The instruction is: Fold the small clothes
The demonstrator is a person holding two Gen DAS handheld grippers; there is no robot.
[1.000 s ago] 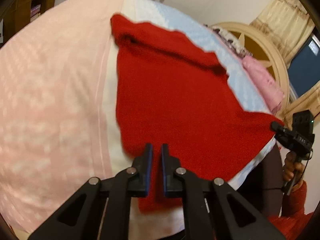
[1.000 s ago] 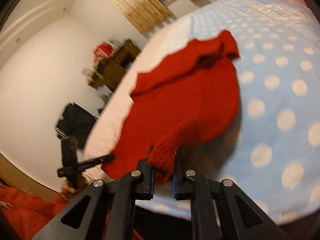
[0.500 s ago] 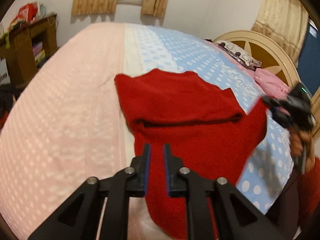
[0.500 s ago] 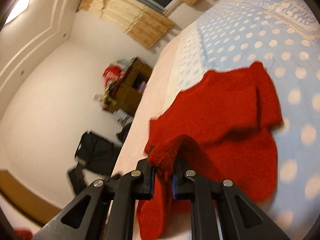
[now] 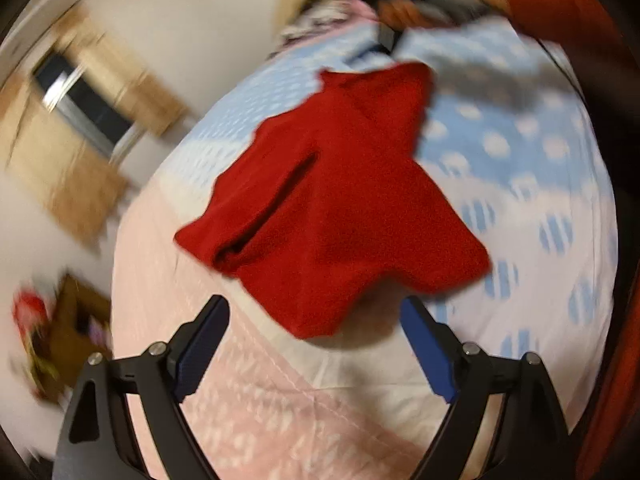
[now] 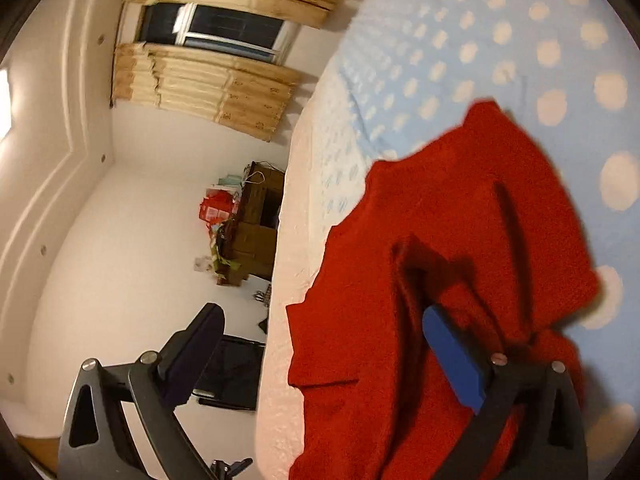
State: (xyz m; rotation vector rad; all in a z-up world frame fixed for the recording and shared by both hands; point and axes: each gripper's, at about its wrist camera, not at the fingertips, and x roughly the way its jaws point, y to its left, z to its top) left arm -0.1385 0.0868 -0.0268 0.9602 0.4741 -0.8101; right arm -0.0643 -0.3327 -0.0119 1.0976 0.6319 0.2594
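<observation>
Left wrist view: red sweater (image 5: 340, 200) lying on the bed (image 5: 520, 152), across the seam between the pink part and the blue dotted part, already doubled over, with a fold ridge running through the middle and one corner trailing toward the camera. Left claw (image 5: 316, 332) released, jaws just opened wide, nothing between them; nearest corner of the knit sits just beyond the tips, apart from both pads. Picture blurred, so edge details unclear.

Right wrist view: same sweater (image 6: 460, 260) close under the lens, bunched and draped. Right claw (image 6: 320, 344) also released, jaws just sprung apart, no cloth pinched; blue pad (image 6: 452, 360) seems to sit against or just over the knit, contact hard to judge. Beyond the bed edge: curtains (image 6: 208, 80), a cluttered cabinet (image 6: 256, 224), a dark chair on the floor.

Judged stage: one fold laid down, both corners let go, next grip not yet chosen.

Possible trouble:
- Loose knit snagging on the right pad while pulling away, dragging the top layer and undoing the fold.
- Uneven edges, visible as the trailing corner, giving a lopsided next fold unless squared first.
- Pinching only the top layer next time, leaving the lower one behind.
- Near corner close to the bed edge; a careless tug could slide it off.
</observation>
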